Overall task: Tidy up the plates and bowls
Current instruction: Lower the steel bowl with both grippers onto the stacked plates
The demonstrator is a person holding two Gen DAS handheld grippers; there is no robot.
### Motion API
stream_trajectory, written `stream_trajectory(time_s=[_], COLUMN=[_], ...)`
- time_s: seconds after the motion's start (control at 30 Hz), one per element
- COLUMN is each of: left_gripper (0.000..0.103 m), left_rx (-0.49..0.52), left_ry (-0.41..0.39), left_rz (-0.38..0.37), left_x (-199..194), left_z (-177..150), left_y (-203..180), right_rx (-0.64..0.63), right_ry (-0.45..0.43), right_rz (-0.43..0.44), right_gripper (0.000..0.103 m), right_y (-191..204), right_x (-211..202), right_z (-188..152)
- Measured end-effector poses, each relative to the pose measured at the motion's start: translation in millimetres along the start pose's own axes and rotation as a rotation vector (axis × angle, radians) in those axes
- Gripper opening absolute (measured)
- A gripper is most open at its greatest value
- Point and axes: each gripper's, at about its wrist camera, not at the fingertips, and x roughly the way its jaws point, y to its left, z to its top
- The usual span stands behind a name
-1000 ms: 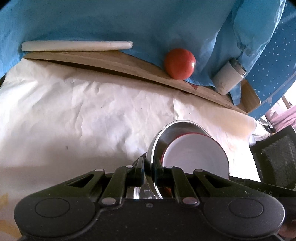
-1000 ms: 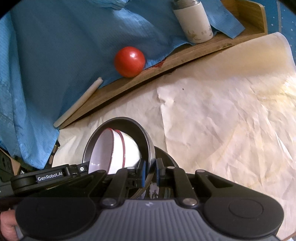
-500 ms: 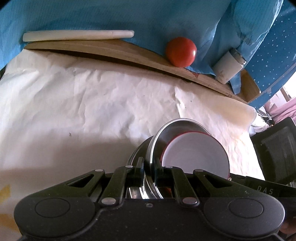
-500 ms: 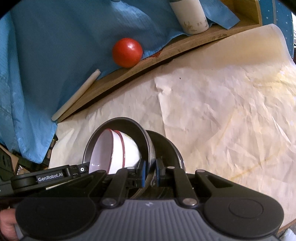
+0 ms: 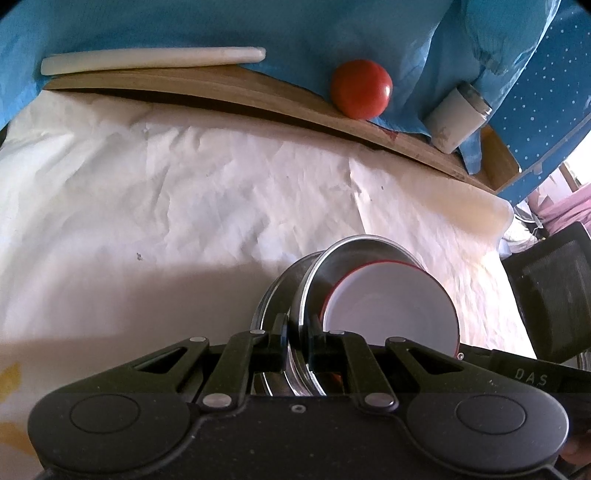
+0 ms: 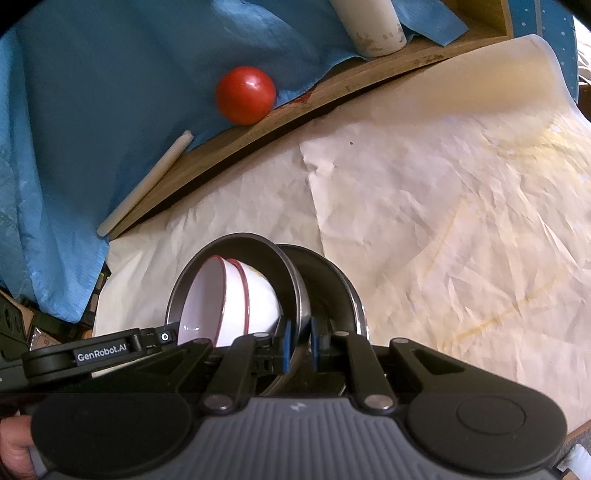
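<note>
— Grippers? State of each?

— Left gripper (image 5: 296,341): pressed together on the rim of a steel pan (image 5: 334,266), pads on either side of the metal edge. Right gripper (image 6: 297,345): likewise pinching the same pan (image 6: 236,251) at its rim, blue pads tight against both faces.

— Pan level or tilted?

— Tilted steeply, nearly on edge, open side turned toward the left gripper's side of the table. Held between both grippers.

— Anything inside?

— White bowls with red rims (image 6: 229,299), nested, at least two, lying on their sides within the pan. From the left wrist view, only the open mouth of the outer bowl (image 5: 391,306) visible.

— And behind the pan?

— Second steel pan (image 6: 328,284), just beside the first and overlapping it; resting flatter on the white paper (image 6: 443,206) covering the table. Seen from the left wrist as a rim (image 5: 273,295) peeking out to the left of the held pan. Touching or not: cannot tell.

— Rest of the table?

— Wooden board (image 5: 221,92) along the far edge, partly under a blue cloth (image 5: 258,26). On it a tomato (image 5: 361,89), a white rod (image 5: 151,59) and a white cylindrical bottle (image 5: 456,118), all well apart from the pans.
</note>
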Motion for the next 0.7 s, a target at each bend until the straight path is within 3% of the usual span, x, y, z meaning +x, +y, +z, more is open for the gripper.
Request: stream_trajectory(time_s=[0.7], left_gripper=[0.008], left_rx=[0.003], left_ry=[0.036], left_rz=[0.001], left_x=[8.9], left_z=[1.2], left_y=[-0.7], right_rx=[0.018], right_ry=[0.026], right_rz=[-0.003], right_gripper=[0.012], right_y=[-4.7], right_x=[5.1], right_z=[1.3])
